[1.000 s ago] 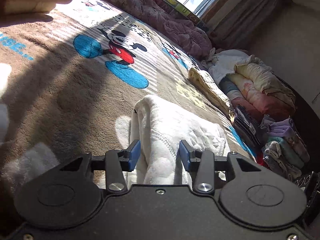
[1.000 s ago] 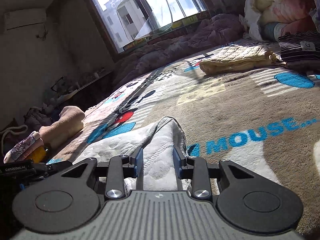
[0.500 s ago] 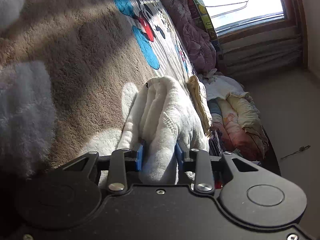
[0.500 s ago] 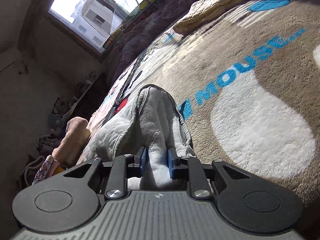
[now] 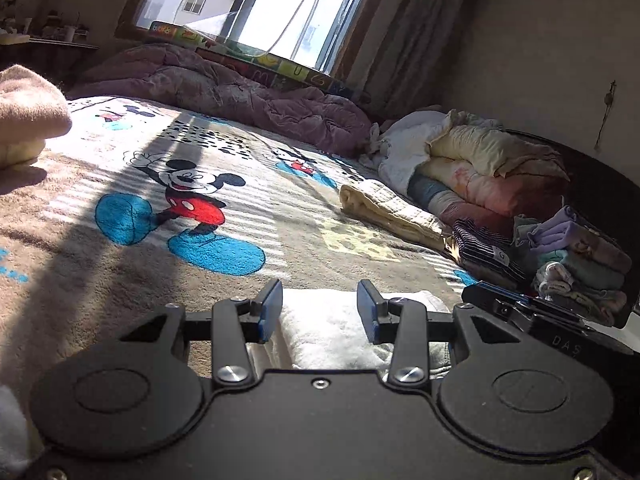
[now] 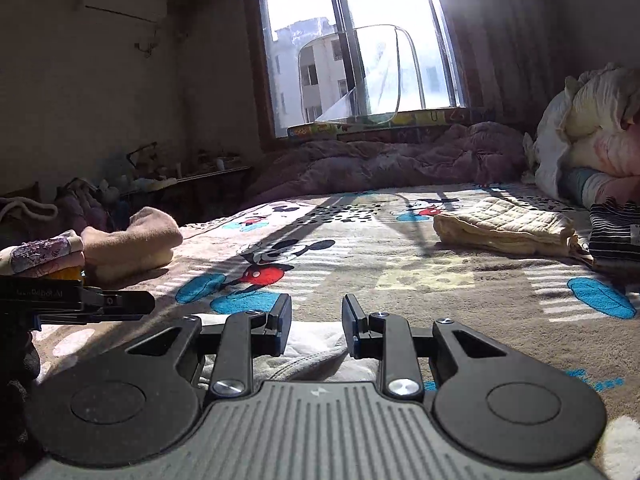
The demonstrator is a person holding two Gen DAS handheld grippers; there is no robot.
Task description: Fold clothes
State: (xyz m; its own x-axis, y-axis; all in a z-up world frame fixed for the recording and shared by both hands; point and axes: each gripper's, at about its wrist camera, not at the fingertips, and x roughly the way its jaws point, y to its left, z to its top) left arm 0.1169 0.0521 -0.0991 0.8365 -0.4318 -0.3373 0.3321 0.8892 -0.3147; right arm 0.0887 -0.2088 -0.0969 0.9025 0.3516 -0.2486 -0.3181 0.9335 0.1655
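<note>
Both jaws wide, nothing between the pads. Left gripper (image 5: 319, 306) sits just over the white garment (image 5: 328, 330), right gripper (image 6: 316, 326) over the same garment (image 6: 310, 346); neither set of fingers visibly touches the cloth

Garment is a folded white fleecy piece lying flat on the blanket (image 5: 120, 272), at the near edge of both views, mostly hidden under the gripper bodies. Left view: visible strip runs left-right across the frame, folded edge facing away toward the window (image 5: 256, 4). A grey ribbed bit shows at its right end, under the right finger. Right view: white part between the fingers, grey fold nearer the camera. Full length and which end is which: cannot tell, too much is covered

Relative to the garment:
- the red-shorts mouse print (image 5: 192, 196) is beyond it and to the left on the blanket
- yellow quilted piece (image 5: 388, 210) beyond and to the right, lying flat, long axis running diagonally away from the garment
- striped folded piece (image 5: 484, 250) to the right, just past the yellow one, touching the clothes stack (image 5: 580, 260)
- rolled bedding pile (image 5: 480, 168) far right, behind the stack
- purple quilt (image 5: 240, 96) bunched along the far side under the window
- pink folded pile (image 6: 128, 240) well off to the left

Right gripper's housing shows at the right edge of the left view, just beside the garment; left gripper's housing at the left edge of the right view
</note>
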